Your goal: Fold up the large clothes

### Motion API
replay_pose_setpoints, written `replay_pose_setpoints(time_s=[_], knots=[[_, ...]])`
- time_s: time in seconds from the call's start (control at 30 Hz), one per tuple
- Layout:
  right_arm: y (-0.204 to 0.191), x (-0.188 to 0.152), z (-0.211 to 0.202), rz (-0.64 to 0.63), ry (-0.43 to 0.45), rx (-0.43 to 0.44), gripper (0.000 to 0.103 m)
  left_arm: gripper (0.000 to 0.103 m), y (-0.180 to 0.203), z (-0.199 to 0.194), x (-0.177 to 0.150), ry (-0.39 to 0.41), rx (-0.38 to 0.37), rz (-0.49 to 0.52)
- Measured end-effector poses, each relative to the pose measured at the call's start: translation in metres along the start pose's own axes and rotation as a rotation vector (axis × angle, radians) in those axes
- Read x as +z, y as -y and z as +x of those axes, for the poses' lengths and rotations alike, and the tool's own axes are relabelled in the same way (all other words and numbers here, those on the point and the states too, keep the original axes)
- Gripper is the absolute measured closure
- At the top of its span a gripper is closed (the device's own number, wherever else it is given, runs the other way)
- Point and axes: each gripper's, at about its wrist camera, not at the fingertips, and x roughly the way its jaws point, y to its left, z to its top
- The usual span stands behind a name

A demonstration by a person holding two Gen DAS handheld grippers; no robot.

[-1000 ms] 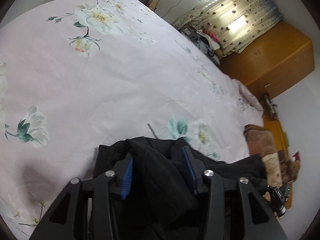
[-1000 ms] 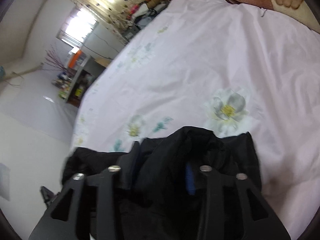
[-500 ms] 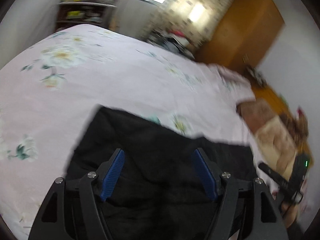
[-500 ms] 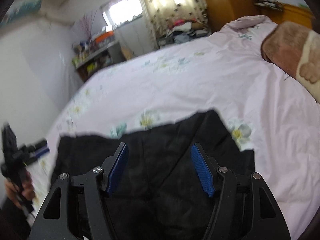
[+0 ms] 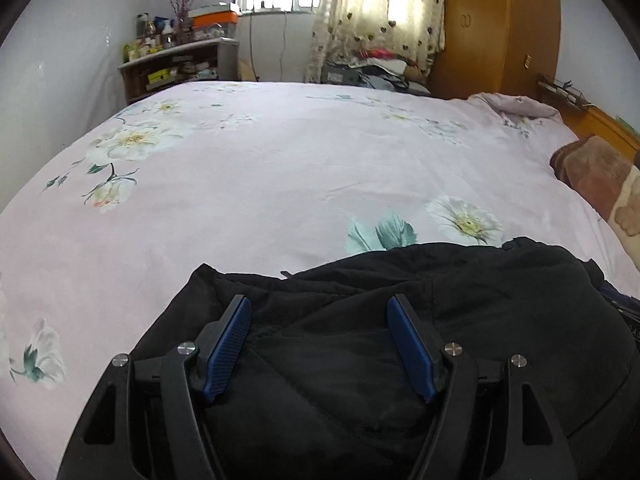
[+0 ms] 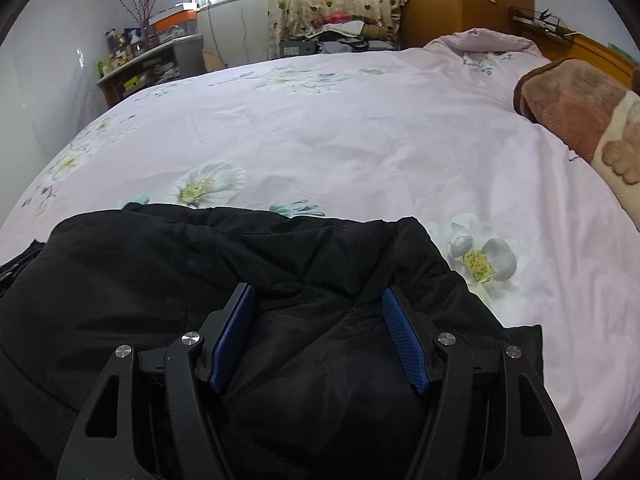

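Beneath both spread grippers, black garment (image 5: 460, 300).

A black padded garment (image 5: 360, 320) (image 6: 248, 280) lies bunched and rumpled at the near edge of the bed (image 5: 260, 184) (image 6: 340, 128). Its matte fabric is creased, with stitched seams across it. Its far edge runs uneven across the sheet, partly covering printed flowers. One corner lies flat toward the right.

The black garment (image 5: 360, 360) is matt, soft cloth. Beyond it the floral bedsheet (image 5: 280, 168) is smooth cotton-like fabric, the brown blanket (image 6: 572, 108) plush. The wardrobe (image 5: 500, 24) is glossy wood.
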Motion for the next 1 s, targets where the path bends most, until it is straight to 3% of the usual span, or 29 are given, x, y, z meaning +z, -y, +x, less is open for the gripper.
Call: replay_pose_setpoints(time_s=[0.23, 0.4, 0.47, 0.53, 0.6, 0.63, 0.7, 0.8, 0.9, 1.0], knots=[[0.002, -0.005, 0.005, 0.026, 0.014, 0.002, 0.038, 0.029, 0.000, 0.009, -0.005, -0.001, 0.022, -0.004], [0.002, 0.008, -0.005, 0.029, -0.043, -0.010, 0.038, 0.030, 0.002, -0.003, 0.017, -0.108, 0.015, 0.031], [0.000, 0.018, -0.020, 0.034, -0.048, -0.022, 0.038, 0.030, -0.003, -0.023, 0.030, -0.063, -0.021, 0.022], [-0.001, 0.028, -0.038, 0.040, 0.016, 0.001, 0.038, 0.030, -0.008, -0.039, 0.044, 0.018, -0.026, 0.034], [0.002, 0.038, -0.039, 0.037, 0.041, -0.009, 0.038, 0.030, -0.011, -0.024, 0.047, 0.021, 0.035, 0.069], [0.005, 0.039, -0.029, 0.044, 0.016, -0.030, 0.038, 0.030, -0.014, -0.010, 0.045, -0.019, 0.060, 0.068], [0.012, 0.030, 0.001, 0.048, -0.075, -0.061, 0.038, 0.033, -0.026, 0.023, 0.029, -0.136, 0.026, 0.011], [0.016, 0.017, 0.012, 0.067, -0.050, -0.050, 0.037, 0.033, -0.033, 0.031, 0.016, -0.109, 0.004, -0.052], [0.011, 0.009, 0.018, 0.051, -0.024, -0.091, 0.038, 0.033, -0.031, 0.033, 0.006, -0.086, 0.013, -0.058], [0.016, 0.006, 0.022, 0.074, -0.017, -0.070, 0.038, 0.033, -0.032, 0.035, 0.005, -0.083, 0.004, -0.067]])
